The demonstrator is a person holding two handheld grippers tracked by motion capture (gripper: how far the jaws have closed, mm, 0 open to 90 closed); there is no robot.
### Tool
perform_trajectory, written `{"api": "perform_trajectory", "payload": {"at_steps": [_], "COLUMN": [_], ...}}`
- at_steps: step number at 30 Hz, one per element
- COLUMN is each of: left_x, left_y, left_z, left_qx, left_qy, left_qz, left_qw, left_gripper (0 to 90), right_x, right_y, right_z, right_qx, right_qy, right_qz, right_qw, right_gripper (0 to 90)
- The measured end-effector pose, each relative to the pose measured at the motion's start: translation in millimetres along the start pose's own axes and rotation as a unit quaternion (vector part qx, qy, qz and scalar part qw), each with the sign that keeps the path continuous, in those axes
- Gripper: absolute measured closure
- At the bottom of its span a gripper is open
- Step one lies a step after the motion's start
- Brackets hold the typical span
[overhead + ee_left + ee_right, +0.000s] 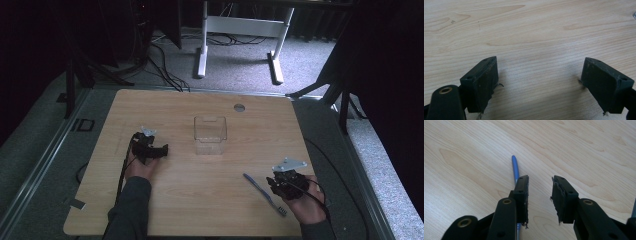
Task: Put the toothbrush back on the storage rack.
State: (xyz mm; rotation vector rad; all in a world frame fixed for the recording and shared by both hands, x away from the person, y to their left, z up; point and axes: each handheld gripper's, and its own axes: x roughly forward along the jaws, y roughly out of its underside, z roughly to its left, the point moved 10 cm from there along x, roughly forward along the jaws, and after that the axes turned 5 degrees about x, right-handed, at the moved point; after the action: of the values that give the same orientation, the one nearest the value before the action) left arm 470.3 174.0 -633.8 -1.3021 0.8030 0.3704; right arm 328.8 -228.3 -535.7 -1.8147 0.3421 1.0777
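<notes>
Jaws on your right gripper point(540, 195) stand apart with a modest gap, and only bare wood shows between the pads. The blue toothbrush point(515, 168) lies outside that gap, on the far side of the left-hand jaw as the right gripper view has it: its handle runs up and away from the jaw tip, and its lower part passes behind that jaw. I cannot tell whether the jaw touches it. In the high view your right gripper point(286, 186) sits near the table's front right corner, with the toothbrush point(264, 193) just beside it on its left, lying slantwise with the bristle end toward you.

Your left gripper point(541, 82) has its jaws spread wide over bare wooden table point(536, 32). In the high view that left gripper point(151, 148) rests well apart from the toothbrush, with the clear plastic container point(210, 135) standing near it, toward the table's middle.
</notes>
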Motion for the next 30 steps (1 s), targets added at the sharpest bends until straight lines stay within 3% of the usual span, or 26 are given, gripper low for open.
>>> {"api": "perform_trajectory", "payload": {"at_steps": [30], "left_x": [0.0], "left_y": [0.0], "left_z": [0.0], "left_qx": [0.000], "left_qy": [0.000], "left_qz": [0.000], "left_qw": [1.0000], "left_gripper": [14.6], "right_x": [12.9], "right_y": [6.6], "right_z": [2.9], "right_qx": [-0.015], "right_qy": [-0.023], "right_qz": [0.059], "right_qw": [0.9979], "right_gripper": [70.9]}}
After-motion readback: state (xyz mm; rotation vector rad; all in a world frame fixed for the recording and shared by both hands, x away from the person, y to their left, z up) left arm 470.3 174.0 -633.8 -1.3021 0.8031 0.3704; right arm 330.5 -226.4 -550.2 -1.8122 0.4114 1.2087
